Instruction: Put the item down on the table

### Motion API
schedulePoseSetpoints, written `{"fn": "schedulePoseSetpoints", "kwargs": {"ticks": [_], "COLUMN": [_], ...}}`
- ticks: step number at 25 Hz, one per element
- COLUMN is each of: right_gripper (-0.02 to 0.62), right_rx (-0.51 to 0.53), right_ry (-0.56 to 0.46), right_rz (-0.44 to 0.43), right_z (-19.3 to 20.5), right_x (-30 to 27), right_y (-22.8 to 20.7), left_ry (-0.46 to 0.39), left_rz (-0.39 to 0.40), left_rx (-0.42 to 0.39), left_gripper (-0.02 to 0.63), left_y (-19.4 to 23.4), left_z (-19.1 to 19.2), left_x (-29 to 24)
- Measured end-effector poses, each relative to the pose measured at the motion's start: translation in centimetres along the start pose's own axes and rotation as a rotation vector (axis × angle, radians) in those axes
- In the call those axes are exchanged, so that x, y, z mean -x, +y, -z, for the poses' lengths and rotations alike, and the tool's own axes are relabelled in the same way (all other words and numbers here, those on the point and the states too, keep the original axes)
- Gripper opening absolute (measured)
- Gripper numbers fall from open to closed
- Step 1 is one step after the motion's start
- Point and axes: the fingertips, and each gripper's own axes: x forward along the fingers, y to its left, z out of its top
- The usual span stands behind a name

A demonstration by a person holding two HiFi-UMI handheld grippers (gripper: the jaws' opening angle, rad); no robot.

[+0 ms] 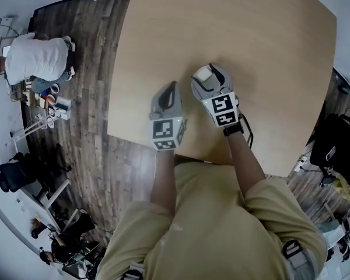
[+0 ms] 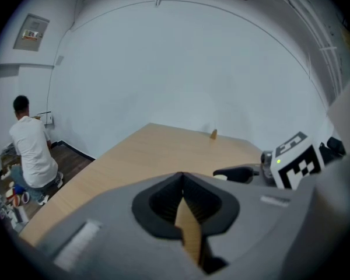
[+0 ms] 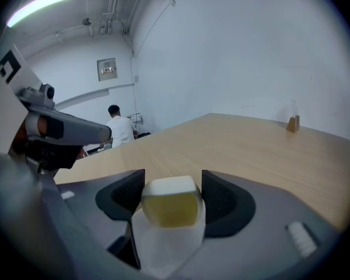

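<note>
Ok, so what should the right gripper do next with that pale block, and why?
Probably lower the right gripper straight down to the table. Its jaws are closed on the pale block, which seems held above bare wood by the table's near edge, so it should touch down before the jaws open.

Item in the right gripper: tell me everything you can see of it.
The item is a small block with rounded corners: whitish top, translucent yellowish face, white lower part. The right gripper holds it between its jaws, one on each side. It is over the wooden table; whether it touches the tabletop cannot be told.
</note>
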Motion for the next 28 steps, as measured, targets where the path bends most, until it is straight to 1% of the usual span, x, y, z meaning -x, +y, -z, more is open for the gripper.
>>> {"fn": "schedulePoseSetpoints", "kwargs": {"ticks": [4,8,10,14,16,18,19,20,24,25,28], "right_gripper": [0.310,0.310,0.310,0.307,0.308,0.311,0.345,0.354,0.351,0.338,0.262], "right_rx": [0.014,0.021,0.032,0.050,0.047,0.055,0.059,0.055,-0.024,-0.047,-0.087], "right_ry": [0.000,0.029,0.068,0.194,0.218,0.224,0.221,0.208,0.095,0.062,-0.050], "right_rz": [0.017,0.041,0.058,0.112,0.134,0.145,0.145,0.145,0.149,0.154,0.178], "right_z": [1.4,2.8,4.0,8.0,9.0,8.9,8.7,8.2,5.4,4.6,1.6], "right_x": [0.5,2.3,2.9,3.4,3.3,3.3,3.5,3.9,7.1,8.3,12.3], "right_y": [0.1,0.4,0.4,-0.2,-0.4,-0.6,-0.6,-0.6,-1.1,-1.4,-2.2], "left_ry": [0.015,0.011,0.009,0.003,0.004,0.010,0.009,0.006,-0.032,-0.045,-0.083], "left_rz": [-0.011,0.000,0.010,0.029,0.031,0.038,0.042,0.045,0.042,0.041,0.042], "left_rx": [0.010,0.018,0.011,-0.001,-0.008,-0.013,-0.014,-0.018,-0.025,-0.029,-0.051], "left_gripper": [0.003,0.003,0.003,0.003,0.003,0.003,0.003,0.003,0.003,0.003,0.003], "left_y": [1.0,0.7,0.2,-1.3,-1.8,-2.2,-2.4,-2.6,-3.5,-3.9,-5.1], "left_z": [1.0,1.0,1.0,1.2,1.4,1.5,1.3,1.1,-0.1,-0.4,-1.7], "left_x": [0.0,0.3,0.5,1.0,1.3,1.6,1.9,2.2,3.9,4.4,6.1]}}
